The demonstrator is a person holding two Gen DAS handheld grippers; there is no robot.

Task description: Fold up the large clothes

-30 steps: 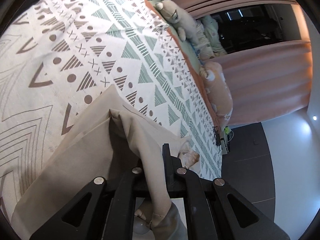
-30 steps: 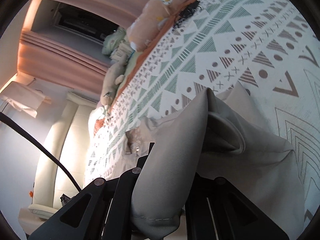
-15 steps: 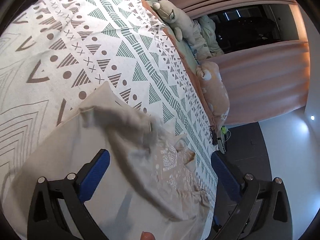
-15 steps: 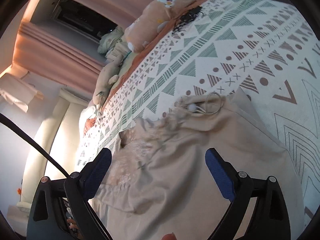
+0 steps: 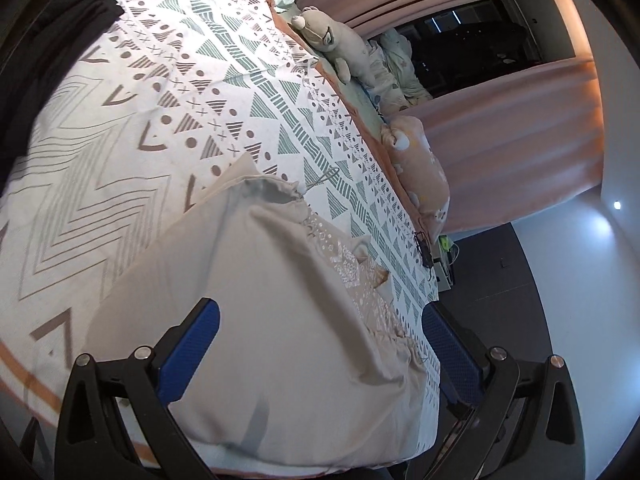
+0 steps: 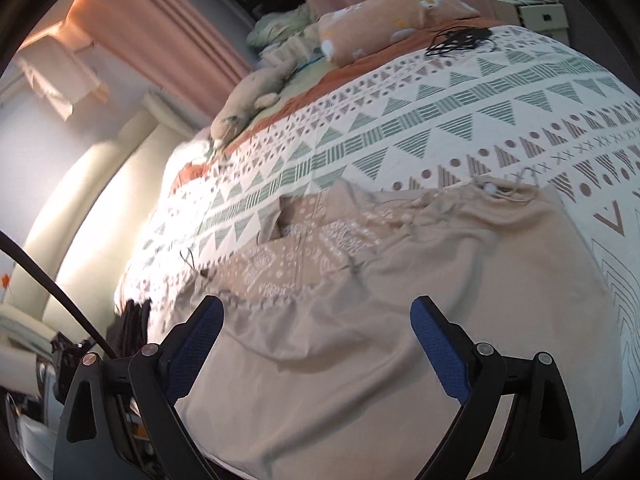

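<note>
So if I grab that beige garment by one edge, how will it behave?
The beige garment will probably go floppy and drape, given its soft wrinkles. It looks light and thin. Its drawstring may dangle loose.

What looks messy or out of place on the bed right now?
The beige garment lies rumpled, not flat: its printed layer is bunched at the middle, and a drawstring trails onto the bedspread. A black cable tangle sits near the pillow.
</note>
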